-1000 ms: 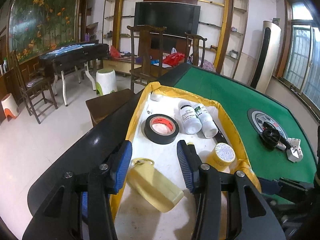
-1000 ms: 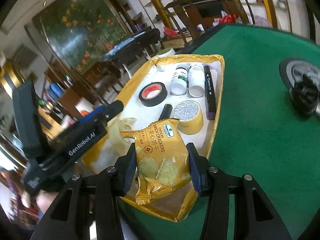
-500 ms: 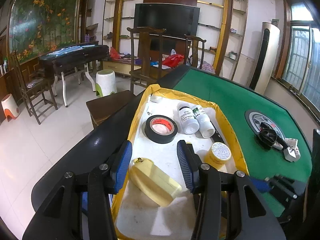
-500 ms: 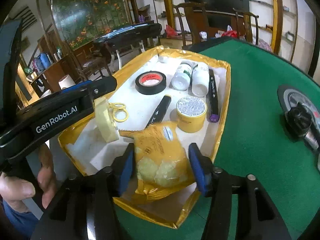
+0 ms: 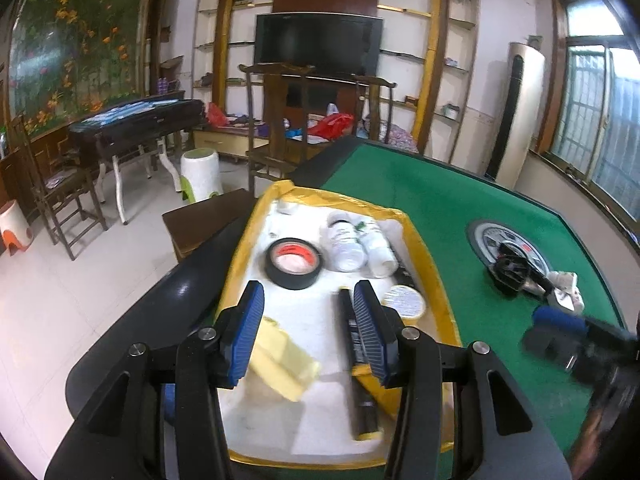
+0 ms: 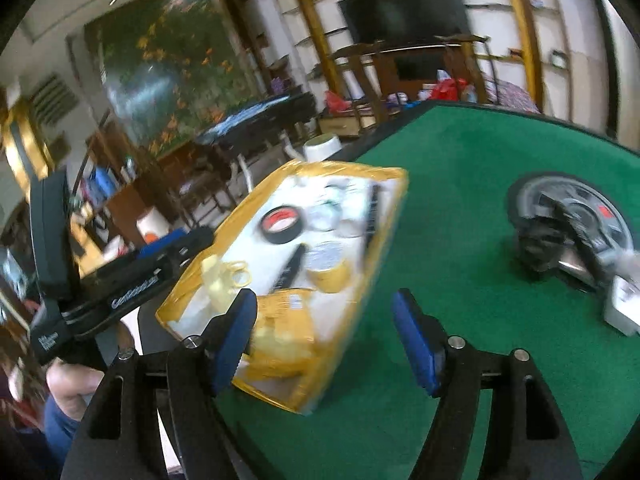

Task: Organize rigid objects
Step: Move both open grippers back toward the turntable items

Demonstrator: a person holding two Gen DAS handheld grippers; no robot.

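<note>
A: Two grippers in view. Left gripper (image 5: pixel 308 332) first: jaws apart, nothing between the pads; it hangs over the near end of the yellow-rimmed tray (image 5: pixel 236 264). Below the gap lies a pale yellow block (image 5: pixel 282 364), not touched.

B: Tray contents, left to right?

A: Black tape roll (image 5: pixel 294 262) with a red core, then two white bottles (image 5: pixel 356 240) lying side by side, touching. Nearer, a black marker (image 5: pixel 360 384) runs lengthwise past the right pad, and a yellow tape roll (image 5: pixel 403 302) sits just beside the tray's right wall.

B: The cracker packet?

A: Yellow packet (image 6: pixel 280 332), lying in the tray's near corner, seen in the right wrist view. Blurred, so print unreadable.

B: Right gripper?

A: Right gripper (image 6: pixel 332 340): jaws wide apart, empty. Its left pad is in front of the packet; contact cannot be told. Its right pad is over bare green table (image 6: pixel 460 208).

B: Further right?

A: Round dial plate (image 6: pixel 576 216) set in the felt, with a black object (image 6: pixel 540 248) on it; a white item (image 6: pixel 622 304) just beside.
</note>
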